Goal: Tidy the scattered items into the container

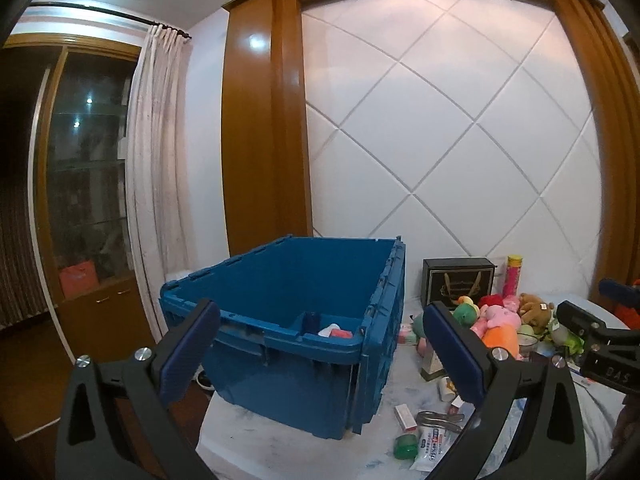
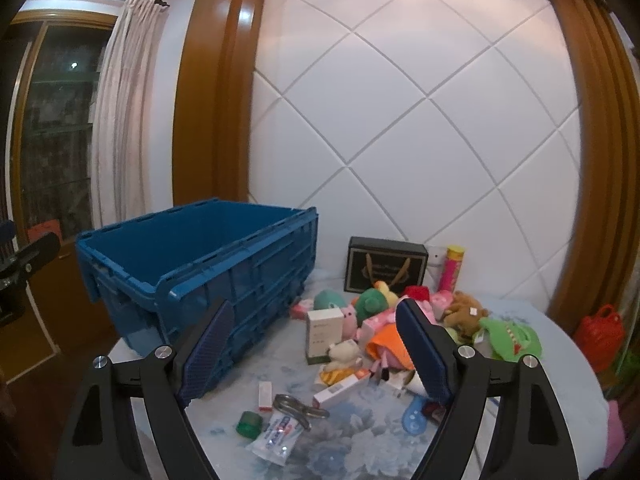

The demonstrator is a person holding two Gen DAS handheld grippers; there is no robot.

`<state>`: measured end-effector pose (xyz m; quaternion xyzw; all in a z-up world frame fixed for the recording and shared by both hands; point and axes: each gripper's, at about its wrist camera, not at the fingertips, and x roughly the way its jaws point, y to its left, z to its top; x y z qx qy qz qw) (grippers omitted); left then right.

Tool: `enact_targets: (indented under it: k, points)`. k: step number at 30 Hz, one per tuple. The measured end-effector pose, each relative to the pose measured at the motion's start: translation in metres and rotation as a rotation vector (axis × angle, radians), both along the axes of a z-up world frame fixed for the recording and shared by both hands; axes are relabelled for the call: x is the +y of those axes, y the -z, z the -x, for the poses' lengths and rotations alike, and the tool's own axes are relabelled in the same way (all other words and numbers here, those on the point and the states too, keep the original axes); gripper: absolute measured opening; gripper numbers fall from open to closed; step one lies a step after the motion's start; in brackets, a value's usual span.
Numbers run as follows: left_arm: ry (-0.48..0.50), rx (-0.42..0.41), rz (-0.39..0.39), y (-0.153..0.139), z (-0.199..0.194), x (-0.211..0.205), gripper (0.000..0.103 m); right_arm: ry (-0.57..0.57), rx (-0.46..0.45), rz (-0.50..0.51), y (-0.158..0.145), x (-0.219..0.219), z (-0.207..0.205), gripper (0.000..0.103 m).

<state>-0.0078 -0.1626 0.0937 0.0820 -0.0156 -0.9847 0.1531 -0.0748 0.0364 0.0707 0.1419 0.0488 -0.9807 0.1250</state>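
Observation:
A blue plastic crate (image 1: 304,384) (image 2: 256,276) stands on the left of a table with a floral cloth (image 2: 360,436). A red and a white item (image 1: 336,332) lie at its bottom. My left gripper (image 1: 320,352) is open and empty, held in front of the crate's near rim. My right gripper (image 2: 314,350) is open and empty above the scattered items. Below it lie a green cap (image 2: 249,424), a wipes packet (image 2: 276,438), metal clips (image 2: 298,406) and small boxes (image 2: 265,396). Plush toys (image 2: 400,312) (image 1: 500,316) are piled right of the crate.
A black gift box (image 2: 385,266) and a pink-yellow tube (image 2: 450,268) stand against the white padded wall. A white carton (image 2: 324,332) stands among the toys. The table edge runs along the left, with a wooden cabinet (image 1: 100,304) and a curtain (image 1: 156,168) beyond. A red bag (image 2: 600,336) sits far right.

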Motion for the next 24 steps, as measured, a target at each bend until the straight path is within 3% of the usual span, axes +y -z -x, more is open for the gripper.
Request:
enact_targets:
  k: [10, 15, 24]
  points:
    - [-0.033, 0.054, -0.001, -0.001, -0.012, 0.001, 0.103, 0.004, 0.010, -0.002, -0.005, -0.003, -0.011, 0.084]
    - [0.021, 0.022, -0.023, 0.002, -0.009, 0.003, 0.103, 0.007, 0.018, -0.003, -0.007, -0.002, -0.018, 0.085]
    - [-0.009, -0.007, -0.018, 0.002, -0.011, 0.005, 0.103, 0.017, 0.018, 0.006, -0.009, 0.002, -0.025, 0.086]
